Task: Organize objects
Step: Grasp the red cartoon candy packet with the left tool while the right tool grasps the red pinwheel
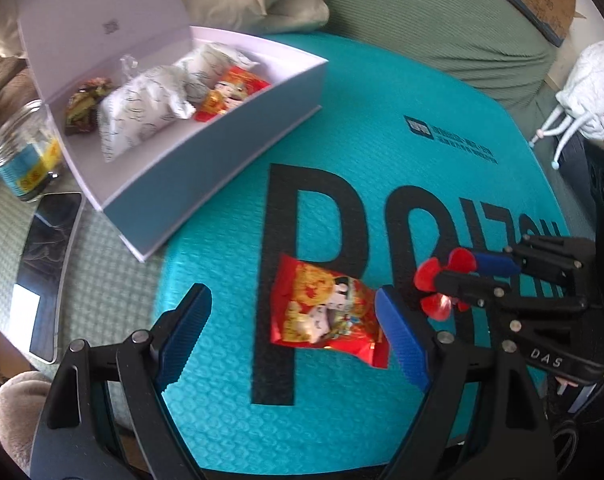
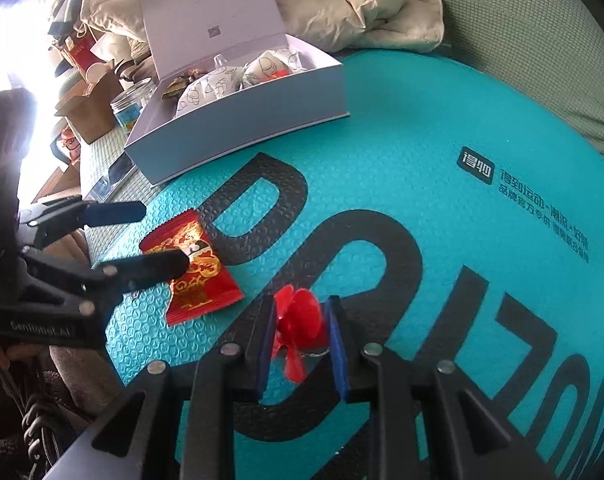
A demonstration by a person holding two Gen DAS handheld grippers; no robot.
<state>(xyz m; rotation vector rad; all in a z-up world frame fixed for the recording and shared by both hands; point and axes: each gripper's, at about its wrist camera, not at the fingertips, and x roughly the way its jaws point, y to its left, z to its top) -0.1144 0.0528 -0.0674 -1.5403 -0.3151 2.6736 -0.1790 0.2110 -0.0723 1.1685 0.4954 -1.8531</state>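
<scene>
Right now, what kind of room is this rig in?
Probably a lived-in bedroom or living room, not a lab: a rumpled beige quilt on green bedding, household clutter including a jar, and a teal mat as work surface.

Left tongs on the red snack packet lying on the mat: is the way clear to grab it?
Probably yes. The left tongs are open with the red packet lying flat on the mat between the fingers. The right tongs, shut on a red toy, sit off to the side.

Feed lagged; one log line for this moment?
left hand-held gripper: open around red snack packet | right hand-held gripper: shut on red propeller toy | white box: open
</scene>
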